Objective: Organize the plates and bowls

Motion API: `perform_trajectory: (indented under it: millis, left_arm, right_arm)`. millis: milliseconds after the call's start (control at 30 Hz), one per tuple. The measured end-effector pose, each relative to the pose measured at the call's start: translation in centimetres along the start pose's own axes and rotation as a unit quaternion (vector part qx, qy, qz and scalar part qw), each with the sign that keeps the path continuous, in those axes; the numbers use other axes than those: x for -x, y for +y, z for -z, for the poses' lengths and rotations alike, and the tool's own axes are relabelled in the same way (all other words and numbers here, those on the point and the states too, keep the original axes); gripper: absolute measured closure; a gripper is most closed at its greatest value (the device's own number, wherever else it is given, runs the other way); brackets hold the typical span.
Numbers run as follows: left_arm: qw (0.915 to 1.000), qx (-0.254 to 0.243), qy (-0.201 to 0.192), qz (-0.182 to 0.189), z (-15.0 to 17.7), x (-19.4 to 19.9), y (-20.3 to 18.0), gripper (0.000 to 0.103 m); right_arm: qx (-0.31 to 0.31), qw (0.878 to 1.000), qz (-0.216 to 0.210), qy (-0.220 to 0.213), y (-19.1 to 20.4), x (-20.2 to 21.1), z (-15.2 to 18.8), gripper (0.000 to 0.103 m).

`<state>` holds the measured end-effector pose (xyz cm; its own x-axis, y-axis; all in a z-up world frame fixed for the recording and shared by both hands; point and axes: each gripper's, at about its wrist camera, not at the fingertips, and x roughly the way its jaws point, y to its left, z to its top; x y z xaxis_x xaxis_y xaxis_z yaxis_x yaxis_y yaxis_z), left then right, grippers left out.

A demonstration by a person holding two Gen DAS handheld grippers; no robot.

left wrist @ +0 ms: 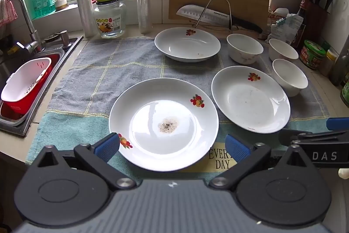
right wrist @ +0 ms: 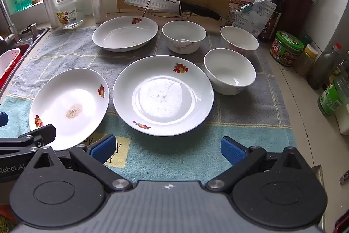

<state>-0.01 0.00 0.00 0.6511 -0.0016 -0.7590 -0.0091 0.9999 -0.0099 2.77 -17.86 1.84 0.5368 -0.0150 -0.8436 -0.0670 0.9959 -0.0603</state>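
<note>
Three fruit-print plates: near-left plate (left wrist: 163, 123), middle plate (right wrist: 163, 95), far plate (right wrist: 125, 33); three bowls (right wrist: 229, 71) right, all on towel (left wrist: 98, 71) reading "EVERY DAY". Left gripper (left wrist: 172, 146) spread wide, empty; right gripper (right wrist: 168, 149) likewise. Knife (right wrist: 152, 3) marked "SUPOR".

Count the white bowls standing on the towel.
3: one bowl beside the far plate, one at the far right, one right of the middle plate. None look hidden.

plates (right wrist: 163, 95) on towel (right wrist: 240, 115), bowls (right wrist: 229, 71) right
</note>
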Motion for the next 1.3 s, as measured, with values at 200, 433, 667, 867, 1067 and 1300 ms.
perform_trajectory:
  millis: [200, 433, 667, 867, 1067, 1300]
  left_arm:
    - [1.0, 0.0, -0.002, 0.002, 0.14, -0.06, -0.23, 0.001]
    - [1.0, 0.001, -0.002, 0.005, 0.16, -0.14, -0.14, 0.001]
    - [1.0, 0.001, -0.003, 0.006, -0.07, 0.1, -0.07, 0.001]
    - [1.0, 0.0, -0.005, 0.005, -0.07, 0.17, -0.02, 0.001]
    - [1.0, 0.0, -0.006, 0.006, -0.14, 0.32, -0.02, 0.001]
    - [1.0, -0.001, -0.006, 0.006, -0.2, 0.36, -0.26, 0.001]
  right_arm:
    - [0.0, 1.0, 0.0, 0.0, 0.01, 0.0, 0.0, 0.0]
    - [0.0, 1.0, 0.0, -0.001, 0.19, 0.08, -0.06, 0.0]
    - [0.0, 1.0, 0.0, -0.003, -0.03, 0.2, -0.06, 0.0]
    - [0.0, 1.0, 0.001, -0.004, -0.02, 0.2, 0.04, 0.0]
    - [0.0, 1.0, 0.005, -0.005, 0.04, 0.56, -0.19, 0.0]
    - [0.0, 1.0, 0.006, -0.005, -0.07, 0.69, -0.3, 0.0]
